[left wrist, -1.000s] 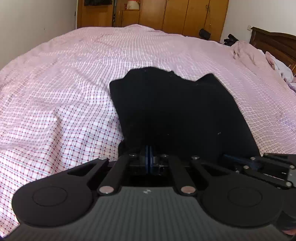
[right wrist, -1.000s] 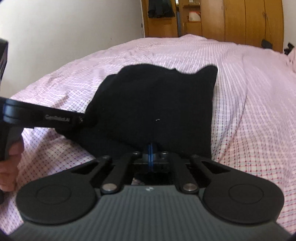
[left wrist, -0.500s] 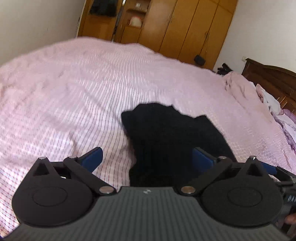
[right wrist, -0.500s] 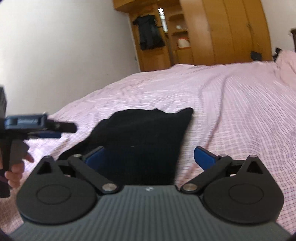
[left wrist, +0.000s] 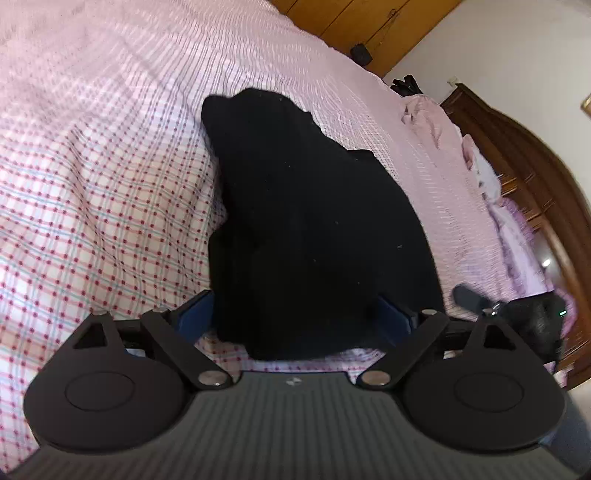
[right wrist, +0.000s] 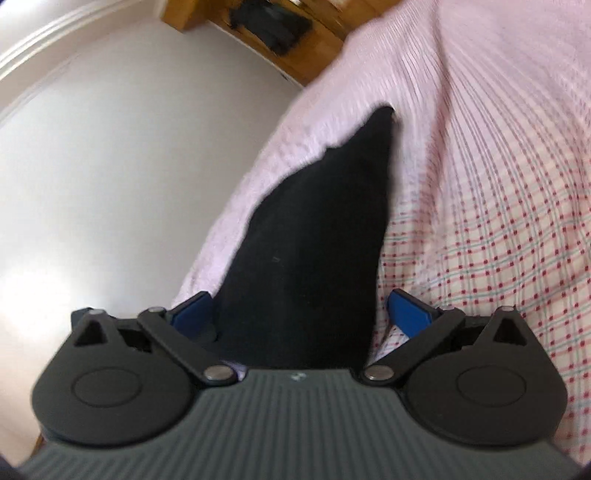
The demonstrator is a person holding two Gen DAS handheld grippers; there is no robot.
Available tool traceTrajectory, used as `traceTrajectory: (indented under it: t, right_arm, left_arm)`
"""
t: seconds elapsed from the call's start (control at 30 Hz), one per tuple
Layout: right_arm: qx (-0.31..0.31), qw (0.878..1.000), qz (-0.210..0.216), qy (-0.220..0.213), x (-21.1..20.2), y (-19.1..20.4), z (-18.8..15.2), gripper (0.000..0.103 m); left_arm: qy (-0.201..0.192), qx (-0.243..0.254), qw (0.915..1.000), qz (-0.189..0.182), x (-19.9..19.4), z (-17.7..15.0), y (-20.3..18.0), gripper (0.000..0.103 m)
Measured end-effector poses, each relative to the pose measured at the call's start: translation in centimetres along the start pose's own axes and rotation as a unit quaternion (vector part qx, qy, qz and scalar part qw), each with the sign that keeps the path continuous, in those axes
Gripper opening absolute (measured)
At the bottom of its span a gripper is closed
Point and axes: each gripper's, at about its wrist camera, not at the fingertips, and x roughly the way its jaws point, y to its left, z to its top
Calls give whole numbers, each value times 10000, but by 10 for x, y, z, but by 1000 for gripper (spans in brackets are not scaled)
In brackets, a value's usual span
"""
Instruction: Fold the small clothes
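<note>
Blue-padded fingers of the left gripper [left wrist: 295,314] stand spread wide, one at 9 o'clock and one at 3 o'clock of the near end of the folded black garment [left wrist: 314,221], pinching nothing. The right gripper [right wrist: 299,310] is likewise spread, its pads flanking the garment's near edge. That garment lies flat on the pink checked bedsheet [left wrist: 92,206], stretching toward 12 o'clock. Farther off, at 2 o'clock in the left view, rumpled pink bedding [left wrist: 436,129] lies beside a dark wooden headboard [left wrist: 517,158]; wooden wardrobes [left wrist: 354,22] stand beyond.
</note>
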Motion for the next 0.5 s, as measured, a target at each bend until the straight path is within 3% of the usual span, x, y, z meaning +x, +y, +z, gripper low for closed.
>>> traceTrajectory:
  t: [0.13, 0.2, 0.33, 0.5]
  right_arm:
    - [58, 9973, 338, 657, 0, 2, 6, 101]
    - [152, 9958, 532, 723, -5, -2, 8, 100]
    - [496, 9955, 809, 1, -7, -17, 22, 99]
    - [503, 9947, 810, -387, 28, -26, 48, 99]
  left_arm:
    - [-9, -346, 9988, -354, 13, 16, 16, 88]
    - [-79, -374, 9983, -445, 21, 23, 19, 87]
    - [-228, -391, 9973, -576, 39, 41, 22, 87]
    - [-352, -610, 9941, -830, 47, 51, 33, 87]
